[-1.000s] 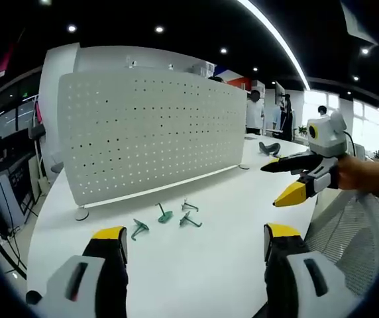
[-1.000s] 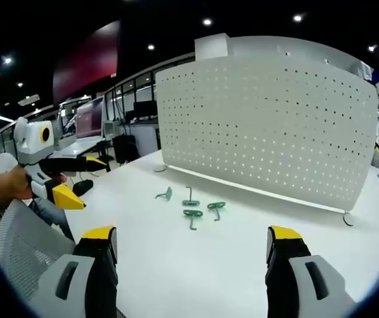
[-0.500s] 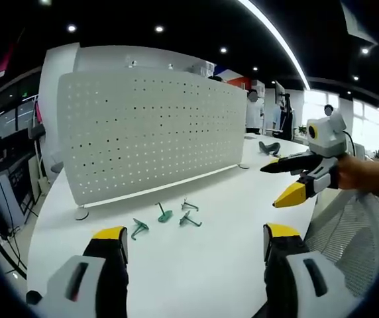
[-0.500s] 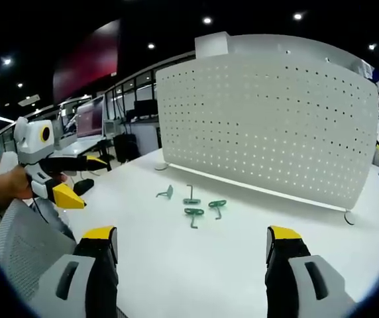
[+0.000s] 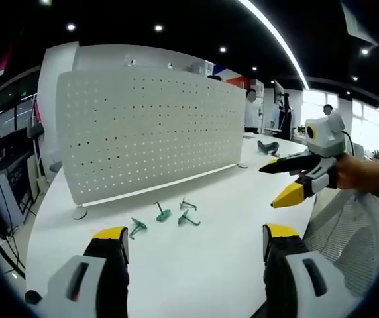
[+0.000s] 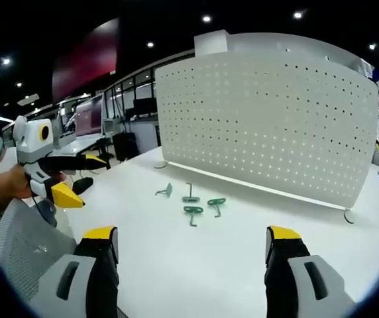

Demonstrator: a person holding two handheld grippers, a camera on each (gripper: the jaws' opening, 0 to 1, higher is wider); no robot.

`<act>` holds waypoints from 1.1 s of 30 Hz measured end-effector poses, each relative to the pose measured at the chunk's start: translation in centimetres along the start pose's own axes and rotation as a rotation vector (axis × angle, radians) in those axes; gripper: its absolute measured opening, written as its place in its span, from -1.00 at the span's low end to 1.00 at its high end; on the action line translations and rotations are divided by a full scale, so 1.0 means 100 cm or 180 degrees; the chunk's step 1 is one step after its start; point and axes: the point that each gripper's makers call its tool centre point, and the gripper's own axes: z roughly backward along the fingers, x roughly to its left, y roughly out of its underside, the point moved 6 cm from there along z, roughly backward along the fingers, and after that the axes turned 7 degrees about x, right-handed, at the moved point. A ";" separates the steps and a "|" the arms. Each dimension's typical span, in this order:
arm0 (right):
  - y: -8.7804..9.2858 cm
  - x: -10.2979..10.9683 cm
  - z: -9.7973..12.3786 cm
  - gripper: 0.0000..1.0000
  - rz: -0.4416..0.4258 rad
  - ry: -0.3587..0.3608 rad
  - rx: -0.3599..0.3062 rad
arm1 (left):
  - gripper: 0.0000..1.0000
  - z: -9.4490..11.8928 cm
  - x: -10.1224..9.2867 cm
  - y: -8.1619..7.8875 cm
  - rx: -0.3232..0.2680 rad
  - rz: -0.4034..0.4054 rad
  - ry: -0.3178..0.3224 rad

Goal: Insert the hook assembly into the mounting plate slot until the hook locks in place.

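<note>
at twelve o'clock the pegboard waits; i keep both grippers wide, empty, for the hooks.

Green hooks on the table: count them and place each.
4, on the white table before the pegboard: far-left hook, upright hook, near hook, right hook. None looks hidden.

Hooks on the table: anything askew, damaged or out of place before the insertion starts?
Nothing stands out. Four green hooks lie loose in a small cluster on the white table, apart from the upright pegboard. None is in the board yet, and both claws are open and empty.
</note>
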 end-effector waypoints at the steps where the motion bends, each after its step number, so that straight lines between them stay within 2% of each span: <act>1: 0.000 0.000 0.000 0.88 -0.0004 0.0003 0.0003 | 0.71 0.000 0.000 0.000 0.0002 -0.0001 0.0001; 15: -0.001 0.001 0.002 0.75 -0.0007 -0.0026 -0.0028 | 0.69 0.000 0.000 0.000 -0.0003 0.0004 0.0017; 23: -0.006 0.006 0.001 0.63 0.0002 -0.0129 -0.0042 | 0.69 -0.001 -0.001 0.002 0.0036 -0.0004 0.0038; 29: -0.015 0.001 -0.004 0.44 0.0152 -0.0199 -0.0020 | 0.68 -0.001 -0.001 0.002 0.0041 0.0015 0.0057; 33: -0.019 -0.005 -0.011 0.41 0.0272 -0.0198 0.0040 | 0.67 -0.001 -0.001 0.002 0.0036 0.0021 0.0059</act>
